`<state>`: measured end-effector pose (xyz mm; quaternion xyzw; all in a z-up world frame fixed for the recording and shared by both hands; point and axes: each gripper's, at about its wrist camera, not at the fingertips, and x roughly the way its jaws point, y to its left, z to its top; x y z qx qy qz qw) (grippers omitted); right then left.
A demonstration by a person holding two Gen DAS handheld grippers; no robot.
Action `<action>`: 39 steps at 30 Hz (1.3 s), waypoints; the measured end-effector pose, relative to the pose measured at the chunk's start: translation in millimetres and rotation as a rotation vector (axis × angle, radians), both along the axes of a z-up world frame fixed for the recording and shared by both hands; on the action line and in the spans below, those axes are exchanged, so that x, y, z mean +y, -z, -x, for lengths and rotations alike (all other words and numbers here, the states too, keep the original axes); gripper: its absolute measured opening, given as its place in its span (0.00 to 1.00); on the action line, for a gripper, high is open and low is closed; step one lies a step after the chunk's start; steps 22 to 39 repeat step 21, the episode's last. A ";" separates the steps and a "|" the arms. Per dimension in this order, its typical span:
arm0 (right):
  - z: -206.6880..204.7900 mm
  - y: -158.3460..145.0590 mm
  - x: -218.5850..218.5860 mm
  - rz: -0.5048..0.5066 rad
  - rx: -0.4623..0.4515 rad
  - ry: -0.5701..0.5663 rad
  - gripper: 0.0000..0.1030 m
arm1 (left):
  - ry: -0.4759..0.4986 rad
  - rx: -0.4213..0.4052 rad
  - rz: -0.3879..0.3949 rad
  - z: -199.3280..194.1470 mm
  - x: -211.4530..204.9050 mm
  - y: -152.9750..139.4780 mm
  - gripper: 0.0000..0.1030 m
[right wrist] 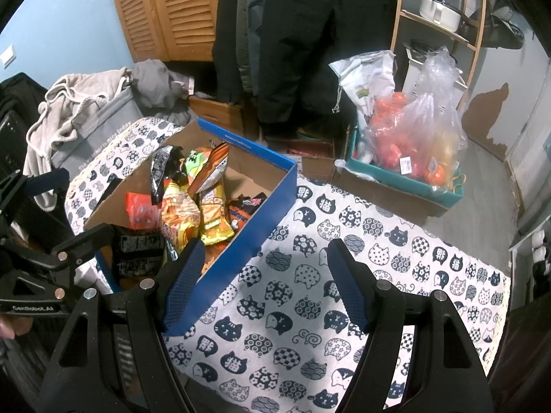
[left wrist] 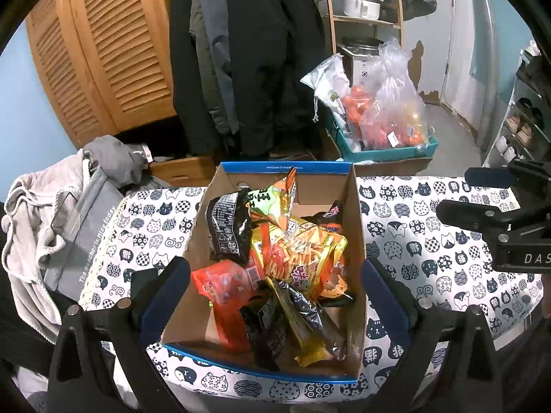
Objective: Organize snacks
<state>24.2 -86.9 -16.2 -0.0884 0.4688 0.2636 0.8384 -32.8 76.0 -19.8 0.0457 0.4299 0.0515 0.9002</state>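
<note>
The snack packets sit heaped in an open cardboard box [left wrist: 356, 241] with a blue rim, standing on the counter [right wrist: 344, 275] under a cat-print cloth. Contents noted: a yellow-orange packet of sticks [left wrist: 303, 251] on top of the heap, a black packet [left wrist: 229, 227] leaning against the left wall, a red packet [left wrist: 220, 282] toward the near left, and a green-and-orange packet [left wrist: 275, 196] standing at the back.

The left hand-held gripper [left wrist: 275, 289] hangs over the box, jaws spread wide to either side of the heap and holding nothing. The right hand-held gripper [right wrist: 263, 278] hovers over bare cloth just beside the box's right wall, jaws likewise spread and empty.

Assessment: the packets appear light, soft and crinkly, with slick film that may slip. Contents are likely brittle; a firm squeeze on the body risks crushing. The flat sealed edge at a packet's top or corner seems the best hold.
</note>
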 end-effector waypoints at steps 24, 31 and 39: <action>-0.3 1.3 -0.3 0.001 0.002 -0.002 0.70 | -0.003 0.004 0.004 -0.2 -2.0 0.2 0.97; -0.3 1.3 -0.3 0.001 0.002 -0.002 0.70 | -0.003 0.004 0.004 -0.2 -2.0 0.2 0.97; -0.3 1.3 -0.3 0.001 0.002 -0.002 0.70 | -0.003 0.004 0.004 -0.2 -2.0 0.2 0.97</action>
